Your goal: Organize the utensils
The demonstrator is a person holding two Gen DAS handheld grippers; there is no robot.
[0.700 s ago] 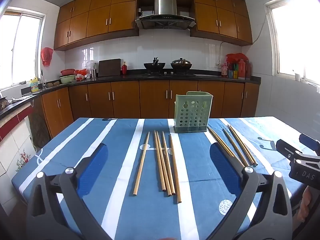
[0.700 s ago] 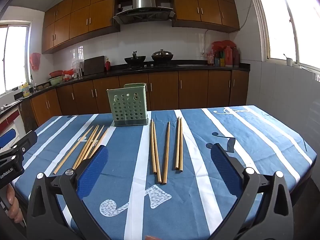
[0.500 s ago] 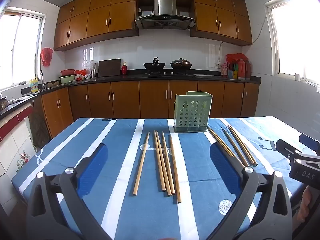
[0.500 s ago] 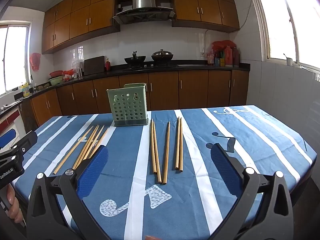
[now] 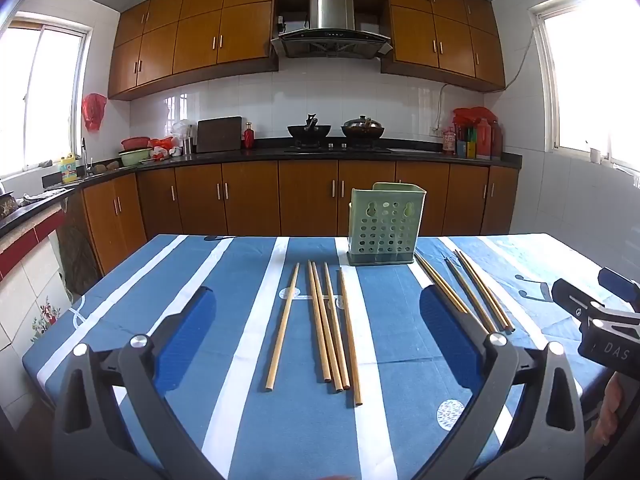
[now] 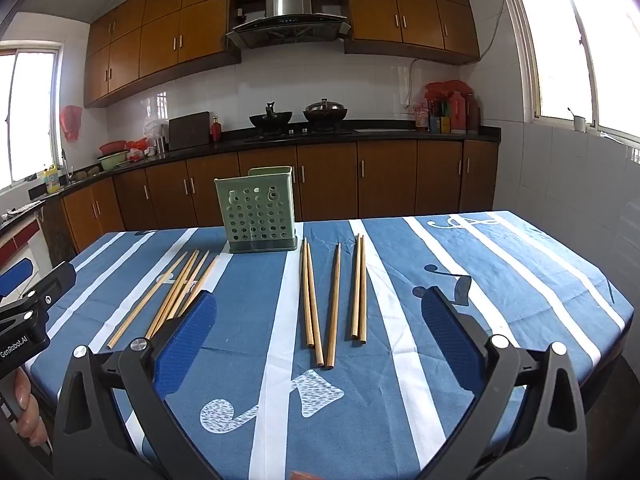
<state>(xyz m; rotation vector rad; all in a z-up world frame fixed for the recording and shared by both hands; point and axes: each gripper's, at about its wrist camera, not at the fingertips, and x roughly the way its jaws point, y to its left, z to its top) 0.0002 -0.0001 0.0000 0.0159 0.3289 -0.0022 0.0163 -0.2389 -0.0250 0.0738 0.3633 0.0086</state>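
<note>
Two groups of wooden chopsticks lie flat on the blue-and-white striped tablecloth (image 5: 240, 360). The left group (image 5: 330, 328) holds several sticks; in the right wrist view this left group (image 6: 176, 292) lies at the left. The right group (image 6: 334, 300) also holds several; the left wrist view shows this right group (image 5: 466, 290) at the right. A pale green perforated utensil holder (image 5: 382, 226) (image 6: 260, 212) stands upright behind them. My left gripper (image 5: 316, 320) hovers open at the near table edge, nothing between its blue pads. My right gripper (image 6: 320, 320) is open too, empty.
Each view shows the other gripper's black body at its side, held in a hand (image 6: 24, 408) (image 5: 612, 404). Wooden kitchen cabinets (image 5: 280, 196) and a dark counter with woks (image 5: 332, 132) run behind the table. Tiled walls and windows flank the room.
</note>
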